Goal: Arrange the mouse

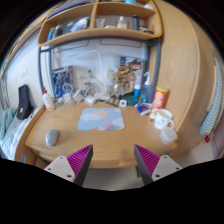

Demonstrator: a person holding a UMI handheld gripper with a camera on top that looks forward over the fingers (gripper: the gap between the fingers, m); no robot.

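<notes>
A grey mouse (51,137) lies on the wooden desk (100,146), near its left end, to the left of a pale blue mouse mat (102,121) with a pattern. My gripper (112,160) hangs above the desk's near edge, well short of the mouse, which is ahead and to the left of my left finger. The fingers (76,161) with their purple pads stand wide apart with nothing between them.
A white mug (163,119) and a small white cup (169,133) stand at the desk's right. An orange tin (161,97), bottles and clutter line the back. A dark speaker (24,101) stands at the far left. Shelves (100,25) hang above.
</notes>
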